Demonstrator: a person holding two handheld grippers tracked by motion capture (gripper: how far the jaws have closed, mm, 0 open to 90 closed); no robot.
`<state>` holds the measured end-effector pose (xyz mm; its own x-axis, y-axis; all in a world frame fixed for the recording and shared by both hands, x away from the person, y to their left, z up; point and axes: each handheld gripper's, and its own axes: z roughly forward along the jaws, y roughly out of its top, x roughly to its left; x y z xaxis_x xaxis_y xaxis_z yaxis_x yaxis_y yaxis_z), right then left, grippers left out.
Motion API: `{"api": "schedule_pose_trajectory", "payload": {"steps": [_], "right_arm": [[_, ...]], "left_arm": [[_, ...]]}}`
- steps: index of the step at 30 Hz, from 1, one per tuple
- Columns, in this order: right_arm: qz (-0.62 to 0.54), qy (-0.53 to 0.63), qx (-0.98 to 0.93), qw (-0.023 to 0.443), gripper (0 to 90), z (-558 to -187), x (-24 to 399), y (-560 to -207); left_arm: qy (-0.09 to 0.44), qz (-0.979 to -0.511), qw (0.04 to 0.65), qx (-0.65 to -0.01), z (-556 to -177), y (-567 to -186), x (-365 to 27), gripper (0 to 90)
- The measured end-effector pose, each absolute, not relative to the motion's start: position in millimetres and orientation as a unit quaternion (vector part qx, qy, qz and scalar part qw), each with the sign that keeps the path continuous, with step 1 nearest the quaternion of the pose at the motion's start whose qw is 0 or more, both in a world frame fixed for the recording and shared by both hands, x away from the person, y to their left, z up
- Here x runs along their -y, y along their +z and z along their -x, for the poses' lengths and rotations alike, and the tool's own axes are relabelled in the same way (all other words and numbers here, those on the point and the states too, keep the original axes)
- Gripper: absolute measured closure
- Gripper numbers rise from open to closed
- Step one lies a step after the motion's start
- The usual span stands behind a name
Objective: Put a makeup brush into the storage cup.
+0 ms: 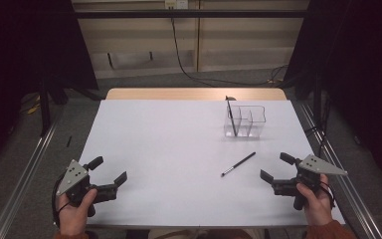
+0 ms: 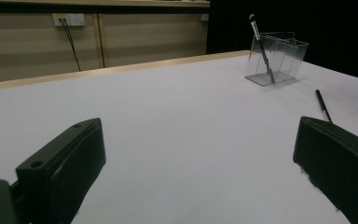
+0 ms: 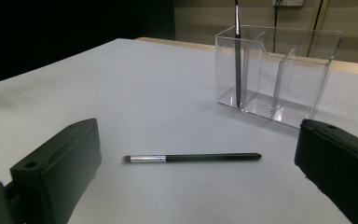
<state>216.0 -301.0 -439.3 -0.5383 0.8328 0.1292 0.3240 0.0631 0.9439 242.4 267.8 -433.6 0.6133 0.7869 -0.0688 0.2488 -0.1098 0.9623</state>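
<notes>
In the high view, the left gripper (image 1: 111,171) is seen at about 7 o'clock of the white table (image 1: 169,144) and the right gripper (image 1: 276,168) at about 4 o'clock. Both are held with the jaws wide apart, and nothing is gripped between them.

A thin black brush (image 1: 238,164) is found lying flat on the table, just beside the right gripper, at about 10 o'clock from it. A clear organizer (image 1: 246,121) is placed at about 1 o'clock of the table, well apart from both grippers, and a second brush (image 1: 231,117) stands tilted in its left compartment.

In the right gripper view, the silver ferrule and the dark tip of the lying brush (image 3: 193,157) are shown clearly, and three compartments of the organizer (image 3: 279,74) can be counted. From above, these details are too small.

In the left gripper view, the lying brush (image 2: 323,106) is partly cut off behind the right-hand jaw. In the right gripper view, the upper end of the standing brush (image 3: 237,56) is cut off by the top edge.
</notes>
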Motion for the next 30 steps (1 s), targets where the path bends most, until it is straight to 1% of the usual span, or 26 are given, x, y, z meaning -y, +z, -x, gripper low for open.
{"api": "schedule_pose_trajectory", "payload": {"steps": [6, 14, 20, 30], "right_arm": [[-0.408, 0.535, -0.701, 0.235, 0.7, -221, 297, -437], [-0.390, 0.524, -0.721, 0.231, 1.7, -240, 290, -426], [-0.385, 0.513, -0.738, 0.212, 1.8, -252, 285, -424], [-0.384, 0.497, -0.749, 0.212, 2.5, -276, 282, -425]], "left_arm": [[0.243, -0.703, 0.557, -0.370, -242, -433, -266, 2.3], [0.242, -0.705, 0.556, -0.368, -243, -434, -267, 2.3], [0.241, -0.707, 0.554, -0.367, -242, -434, -266, 2.3], [0.238, -0.708, 0.555, -0.366, -244, -434, -266, 2.3]]}}
